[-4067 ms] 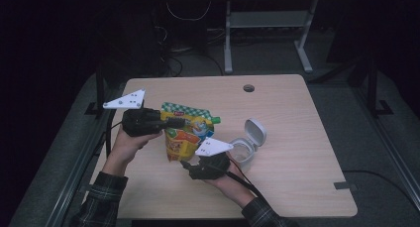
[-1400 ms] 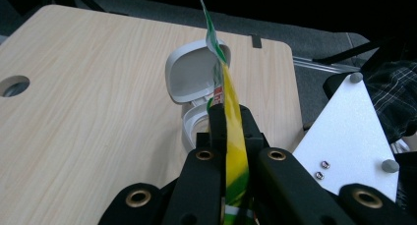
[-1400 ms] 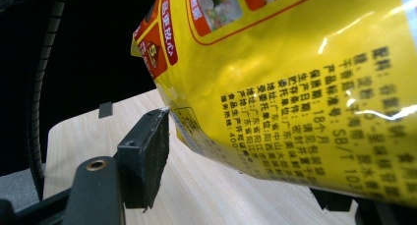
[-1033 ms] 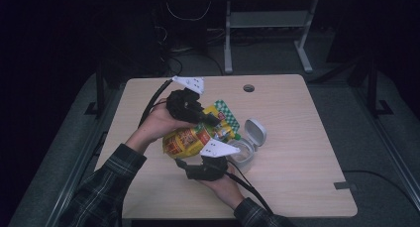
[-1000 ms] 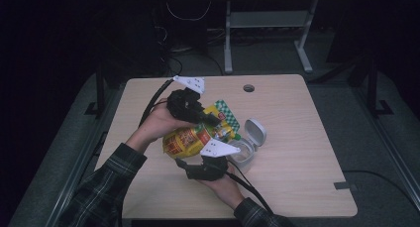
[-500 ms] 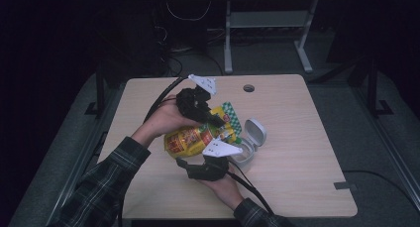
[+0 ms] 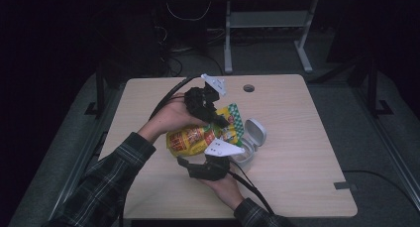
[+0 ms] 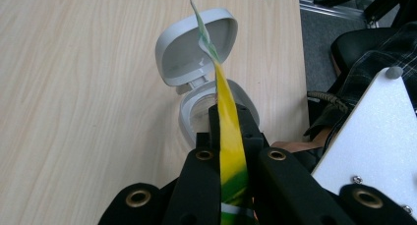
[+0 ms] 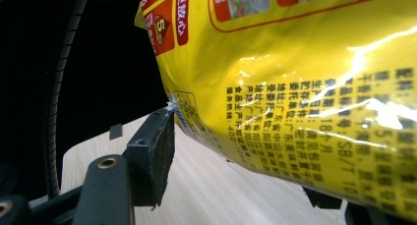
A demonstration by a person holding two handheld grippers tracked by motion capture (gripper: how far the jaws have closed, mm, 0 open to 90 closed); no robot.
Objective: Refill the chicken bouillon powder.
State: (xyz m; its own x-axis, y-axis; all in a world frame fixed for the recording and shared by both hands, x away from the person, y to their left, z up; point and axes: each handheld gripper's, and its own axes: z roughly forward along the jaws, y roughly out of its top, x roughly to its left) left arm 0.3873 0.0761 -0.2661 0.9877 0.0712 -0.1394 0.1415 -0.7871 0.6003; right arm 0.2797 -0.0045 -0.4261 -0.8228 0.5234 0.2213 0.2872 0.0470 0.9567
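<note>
With the left hand-held gripper pinching the bag's sealed top and the right hand-held gripper clamping its bottom above the bench, the bag looks unopened beside the open tub, so tearing and pouring seem left.

A glossy yellow snack bag, printed with red panels and dark text, hangs lifted clear of the wooden table, lying roughly level with its green-and-white checked end raised toward the far side. That thin edge stands on end, pinched flat. Just beside the bag an open grey hinged case rests on the table, lid tipped back, base facing up
</note>
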